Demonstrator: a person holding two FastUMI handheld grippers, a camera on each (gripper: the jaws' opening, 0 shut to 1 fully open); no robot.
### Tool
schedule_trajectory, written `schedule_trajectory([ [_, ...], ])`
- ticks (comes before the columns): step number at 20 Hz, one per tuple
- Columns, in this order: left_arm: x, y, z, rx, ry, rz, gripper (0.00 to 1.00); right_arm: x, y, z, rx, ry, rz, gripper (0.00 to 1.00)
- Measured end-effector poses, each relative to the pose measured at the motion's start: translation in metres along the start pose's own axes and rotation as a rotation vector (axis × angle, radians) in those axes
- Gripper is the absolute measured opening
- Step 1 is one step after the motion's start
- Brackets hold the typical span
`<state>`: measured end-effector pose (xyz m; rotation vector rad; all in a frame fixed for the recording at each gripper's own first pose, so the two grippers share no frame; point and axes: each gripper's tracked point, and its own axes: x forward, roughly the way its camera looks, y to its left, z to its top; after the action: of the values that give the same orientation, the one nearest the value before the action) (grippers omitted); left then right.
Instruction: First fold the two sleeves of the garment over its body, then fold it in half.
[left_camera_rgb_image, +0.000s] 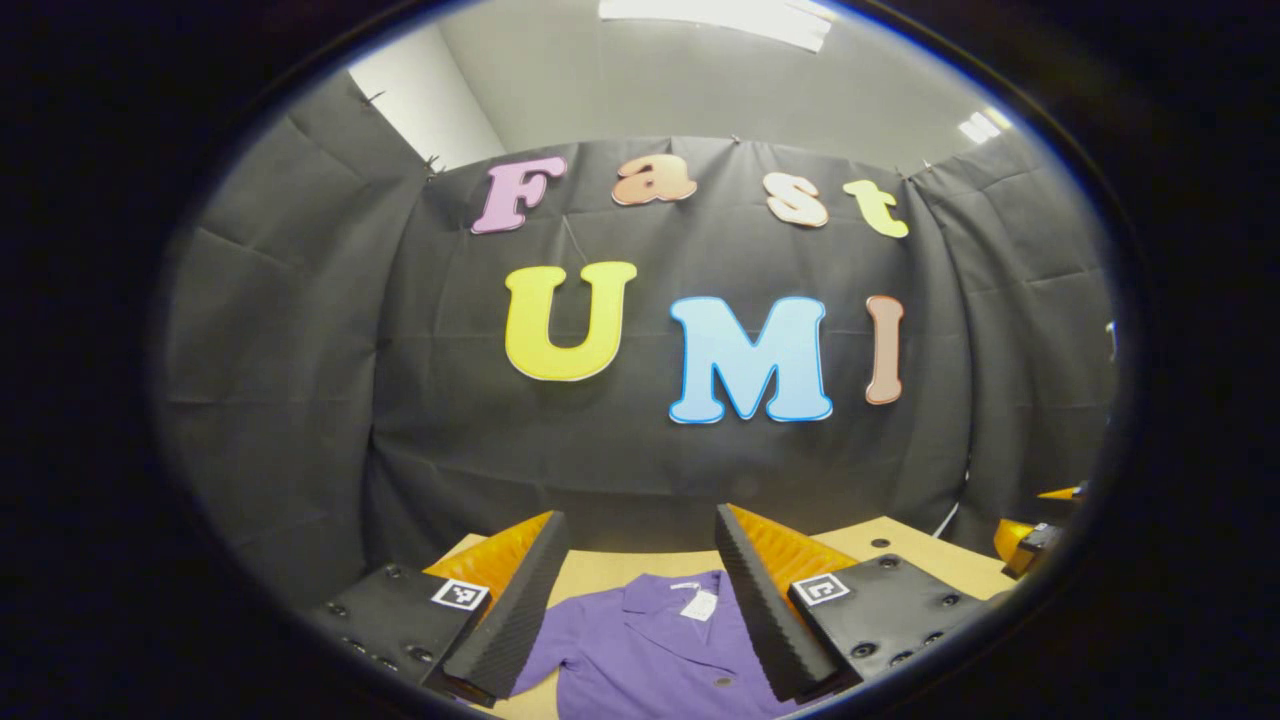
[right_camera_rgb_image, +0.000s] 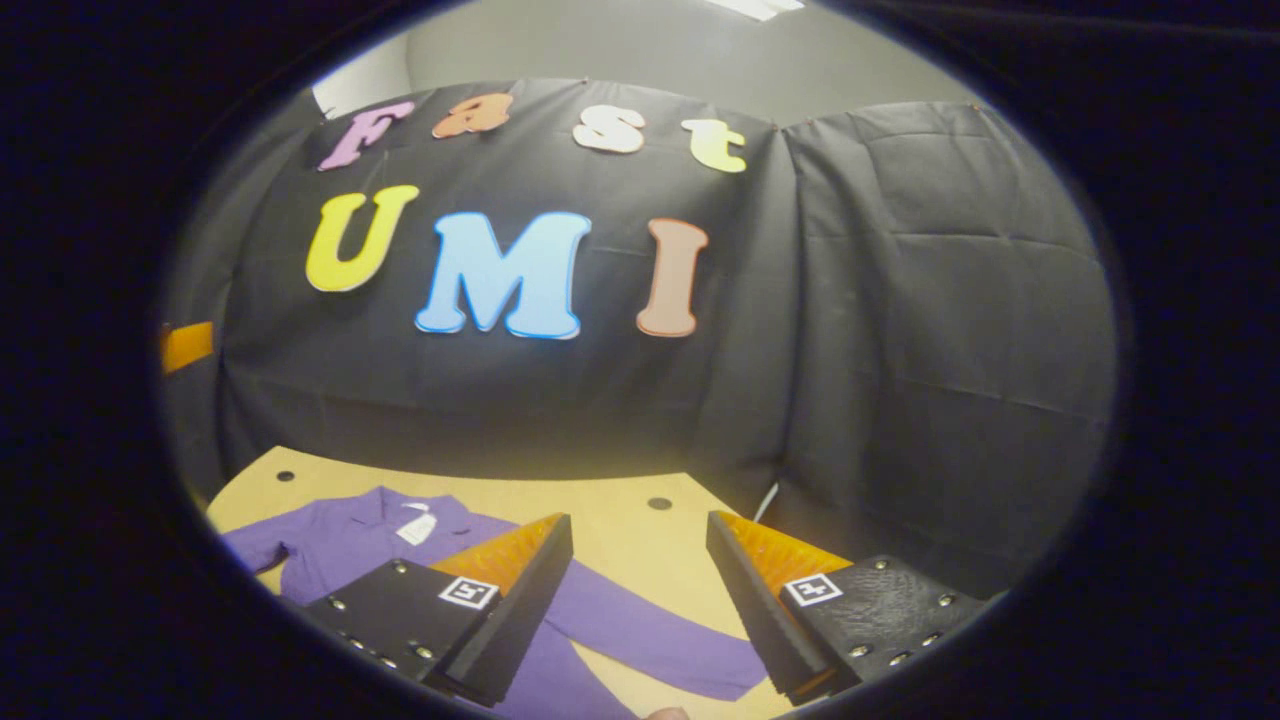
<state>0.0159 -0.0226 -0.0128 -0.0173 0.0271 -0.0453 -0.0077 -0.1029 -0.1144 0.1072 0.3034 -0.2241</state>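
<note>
On the table (right_camera_rgb_image: 620, 540) lies a purple shirt (left_camera_rgb_image: 640, 650), its white tag (left_camera_rgb_image: 700, 604) perhaps printed; both grippers (left_camera_rgb_image: 640, 600) (right_camera_rgb_image: 640, 590) gape empty.

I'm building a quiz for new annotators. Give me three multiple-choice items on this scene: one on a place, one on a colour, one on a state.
1. Where does the shirt lie?
A. on the table
B. on the floor
C. hung on the wall

2. What colour is the shirt?
A. green
B. purple
C. white

3. How are the left gripper and right gripper set?
A. both shut on a sleeve
B. one open, one shut
C. both open, holding nothing

Key: 1 A, the shirt is spread flat on the tan tabletop; 2 B, the fabric is purple in both views; 3 C, each gripper's fingers stand wide apart above the cloth.
</note>
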Motion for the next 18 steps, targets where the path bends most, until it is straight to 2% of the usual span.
schedule_trajectory([
  [6,0.012,-0.010,0.001,0.006,-0.008,-0.024,0.94,0.025,-0.046,-0.094,0.085,0.265,-0.148,0.89],
  [11,0.018,-0.010,-0.003,0.009,0.002,-0.025,0.94,0.022,-0.082,-0.166,0.195,0.465,-0.272,0.89],
  [15,0.024,-0.016,-0.009,0.003,0.023,-0.032,0.95,0.029,-0.095,-0.194,0.207,0.544,-0.308,0.89],
  [18,0.027,-0.020,-0.015,0.005,0.035,-0.032,0.94,0.035,-0.103,-0.220,0.262,0.614,-0.325,0.89],
])
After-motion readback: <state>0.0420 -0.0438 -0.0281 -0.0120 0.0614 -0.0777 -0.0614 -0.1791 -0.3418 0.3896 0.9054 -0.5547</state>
